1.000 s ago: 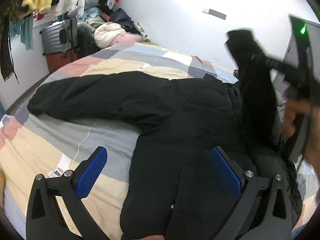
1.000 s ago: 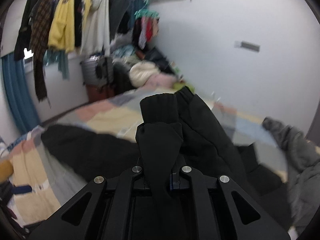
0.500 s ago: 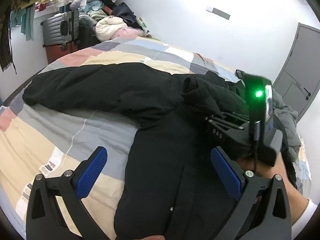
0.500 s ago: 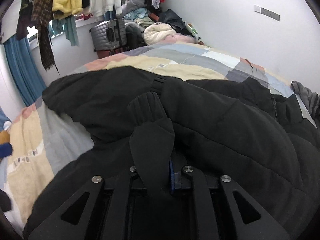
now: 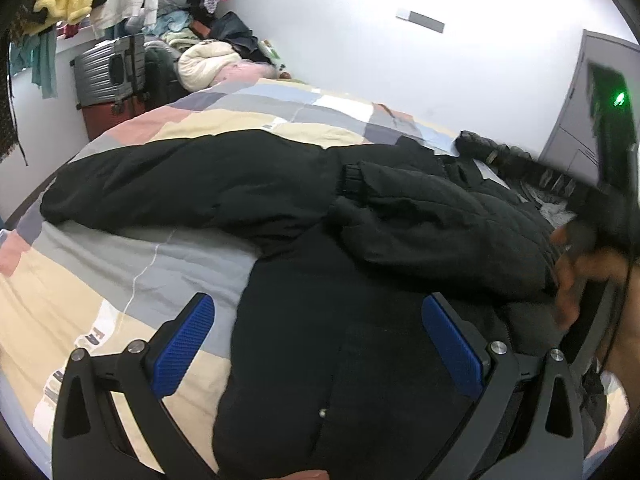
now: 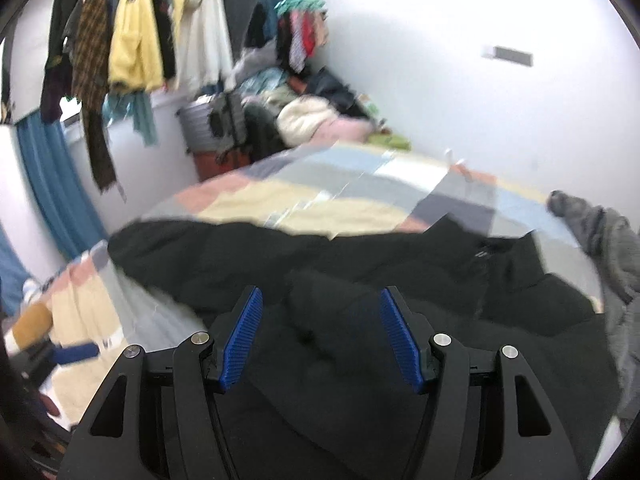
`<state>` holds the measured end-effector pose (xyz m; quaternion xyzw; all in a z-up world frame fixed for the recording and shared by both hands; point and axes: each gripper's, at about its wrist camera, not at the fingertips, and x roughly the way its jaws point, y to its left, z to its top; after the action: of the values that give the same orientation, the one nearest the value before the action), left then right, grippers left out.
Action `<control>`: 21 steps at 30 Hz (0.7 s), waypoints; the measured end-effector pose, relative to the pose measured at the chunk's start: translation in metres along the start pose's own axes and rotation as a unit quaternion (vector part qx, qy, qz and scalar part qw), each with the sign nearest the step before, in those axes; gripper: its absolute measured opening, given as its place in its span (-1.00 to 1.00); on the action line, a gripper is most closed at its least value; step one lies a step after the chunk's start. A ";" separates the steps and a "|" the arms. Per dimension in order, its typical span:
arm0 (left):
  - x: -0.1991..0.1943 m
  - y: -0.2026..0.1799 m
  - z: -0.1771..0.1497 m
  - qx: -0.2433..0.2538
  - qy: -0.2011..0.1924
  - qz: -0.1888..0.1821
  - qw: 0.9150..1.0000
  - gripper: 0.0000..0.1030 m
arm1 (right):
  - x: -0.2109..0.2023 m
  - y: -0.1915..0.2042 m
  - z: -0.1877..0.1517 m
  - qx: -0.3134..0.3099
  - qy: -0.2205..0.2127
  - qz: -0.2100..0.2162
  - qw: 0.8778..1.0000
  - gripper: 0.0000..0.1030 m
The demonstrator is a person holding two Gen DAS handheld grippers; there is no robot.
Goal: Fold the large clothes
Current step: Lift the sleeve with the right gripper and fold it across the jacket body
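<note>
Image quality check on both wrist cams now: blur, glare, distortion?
Left wrist: mostly sharp, jacket crisp, but the right gripper and hand at the right edge are motion-smeared; wall blown out. Right wrist: whole scene motion-blurred, only its own fingers sharp. Both: strong fisheye bending, dark corners.

Patchwork quilt (image 5: 120, 264), grey suitcase (image 5: 108, 72) by the wall, hanging clothes (image 6: 128, 40), blue curtain (image 6: 52, 184), grey door (image 5: 580, 120).
</note>
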<state>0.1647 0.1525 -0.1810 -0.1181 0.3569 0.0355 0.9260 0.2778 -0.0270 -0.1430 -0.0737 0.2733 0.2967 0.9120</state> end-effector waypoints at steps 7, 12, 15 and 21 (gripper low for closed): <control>-0.005 -0.024 -0.002 0.028 -0.015 0.012 0.999 1.00 | -0.049 -0.050 0.013 0.027 -0.059 -0.047 0.997 0.16; -0.006 -0.034 -0.003 0.034 -0.019 -0.009 0.999 1.00 | -0.073 -0.085 0.003 0.036 -0.067 -0.078 0.994 0.17; -0.005 -0.039 -0.004 0.035 -0.019 -0.021 0.999 1.00 | -0.089 -0.107 -0.016 0.043 -0.059 -0.098 0.993 0.17; -0.004 -0.051 -0.008 0.039 -0.017 -0.040 0.998 1.00 | -0.108 -0.145 -0.070 0.056 -0.016 -0.133 0.989 0.17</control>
<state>0.1644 0.1017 -0.1740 -0.0952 0.3368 -0.0132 0.9367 0.2573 -0.2201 -0.1468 -0.0535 0.2624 0.1581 0.9504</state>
